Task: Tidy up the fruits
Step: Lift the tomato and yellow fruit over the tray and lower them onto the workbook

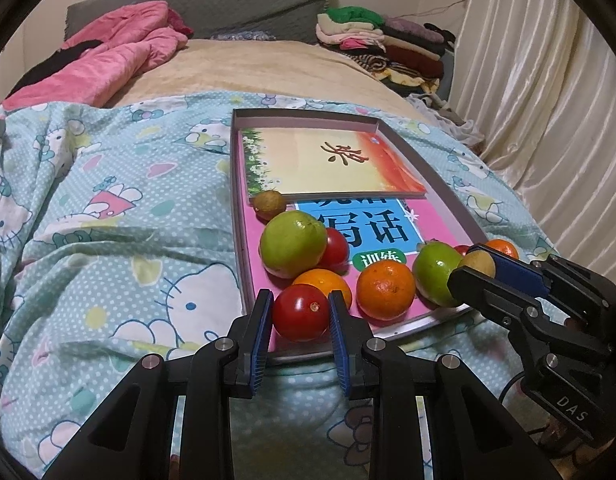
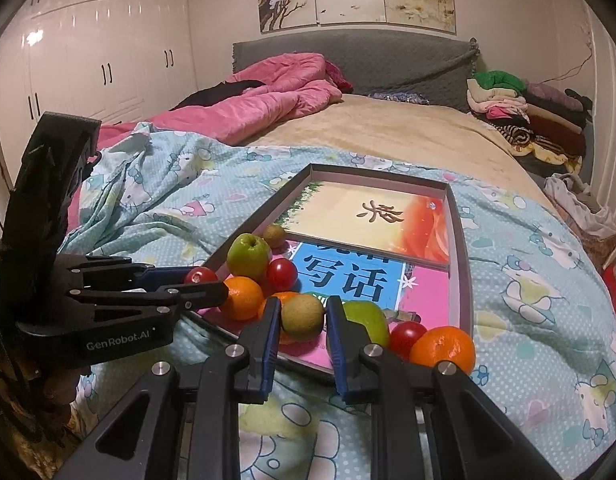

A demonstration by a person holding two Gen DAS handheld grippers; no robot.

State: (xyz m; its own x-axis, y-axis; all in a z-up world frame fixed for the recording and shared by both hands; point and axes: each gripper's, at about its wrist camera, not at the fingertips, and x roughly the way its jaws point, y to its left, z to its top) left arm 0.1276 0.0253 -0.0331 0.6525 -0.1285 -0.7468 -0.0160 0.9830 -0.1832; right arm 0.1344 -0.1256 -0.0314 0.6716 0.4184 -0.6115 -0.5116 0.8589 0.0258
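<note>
- Red tomatoes, three: one [image 1: 300, 312] clamped in left tongs [image 1: 300, 314].
- Kiwis, two: one [image 2: 302, 317] clamped in right tongs [image 2: 302, 322].
- Oranges three, green apples two, beyond both tongs.

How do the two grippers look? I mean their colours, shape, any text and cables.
Both are the same design: matte black plastic linkage arms with silver round pivot pins and ribbed blue pads on the inner faces of the two fingers. The left gripper carries white "GenRobot.AI" lettering on its side, seen from the right wrist view. The right gripper shows white "DAS" lettering and a thin black cable below its body. No sleeves are visible.
</note>
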